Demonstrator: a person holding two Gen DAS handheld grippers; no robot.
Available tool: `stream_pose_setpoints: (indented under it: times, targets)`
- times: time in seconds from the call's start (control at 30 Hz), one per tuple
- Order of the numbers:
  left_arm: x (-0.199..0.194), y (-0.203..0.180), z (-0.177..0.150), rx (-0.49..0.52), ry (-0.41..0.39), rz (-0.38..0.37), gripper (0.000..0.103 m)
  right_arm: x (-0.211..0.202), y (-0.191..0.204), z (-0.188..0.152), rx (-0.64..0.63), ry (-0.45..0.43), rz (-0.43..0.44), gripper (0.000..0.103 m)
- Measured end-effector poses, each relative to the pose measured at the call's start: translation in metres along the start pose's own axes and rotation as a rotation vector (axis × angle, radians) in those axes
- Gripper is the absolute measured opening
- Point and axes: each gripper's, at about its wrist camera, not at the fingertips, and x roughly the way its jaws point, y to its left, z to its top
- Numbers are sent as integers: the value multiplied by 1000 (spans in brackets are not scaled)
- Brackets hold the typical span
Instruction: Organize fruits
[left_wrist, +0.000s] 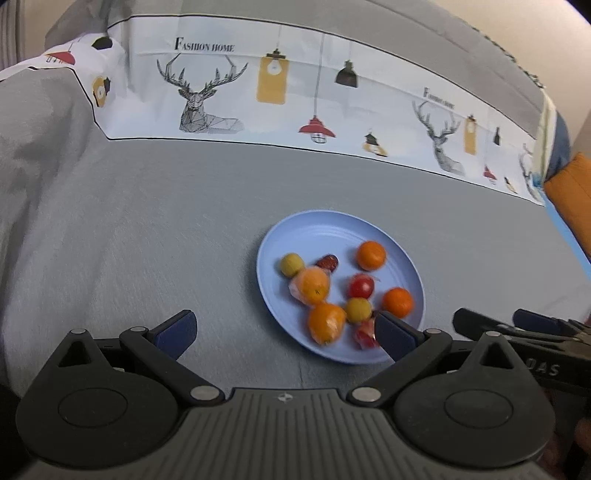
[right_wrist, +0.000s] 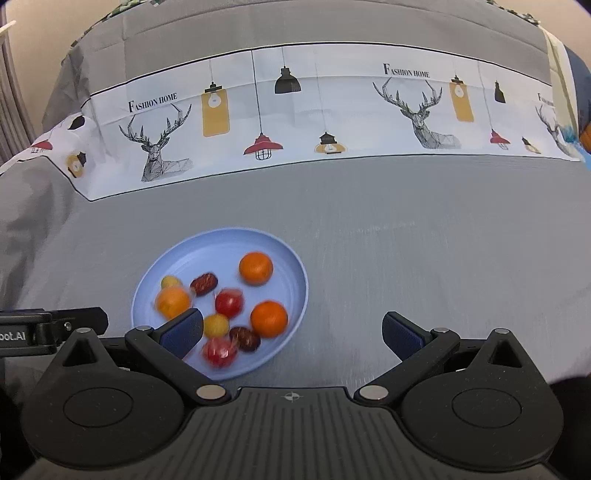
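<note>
Fruit heaped on a blue plate (left_wrist: 295, 229), both grippers empty above it.

The plate rests on a grey bed cover (left_wrist: 166, 221) with a printed deer band (right_wrist: 295, 122) behind. On it lie oranges (right_wrist: 256, 267), red fruits (right_wrist: 229, 302), small yellow ones (left_wrist: 291, 264) and dark dates (right_wrist: 203, 283). The left gripper (left_wrist: 284, 330) and right gripper (right_wrist: 291, 334) each have jaws wide apart, holding nothing; one finger of each overlaps the plate's near rim.

A round pale-blue plate (right_wrist: 291, 258) lies flat on the grey bed cover, holding all the fruit: three oranges (right_wrist: 256, 267) from 9 to 4 o'clock, two yellow fruits (right_wrist: 216, 325), two red ones (right_wrist: 229, 302), two dark dates (right_wrist: 204, 283).
</note>
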Motion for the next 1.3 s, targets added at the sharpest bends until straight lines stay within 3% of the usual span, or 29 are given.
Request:
stream_pose_setpoints:
  times: [0.23, 0.37, 0.73, 1.3]
  targets:
    - [24, 14, -20, -13, 4, -16, 102, 21, 3, -12, -17, 53, -31, 102]
    - [35, 26, -17, -73, 22, -28, 102, 32, 7, -13, -41, 75, -44, 102]
    - [47, 22, -21, -18, 38, -41, 102, 51, 17, -14, -74, 110, -50, 102]
    - [49, 18, -23, 15, 32, -36, 102, 49, 18, -13, -92, 110, -45, 102]
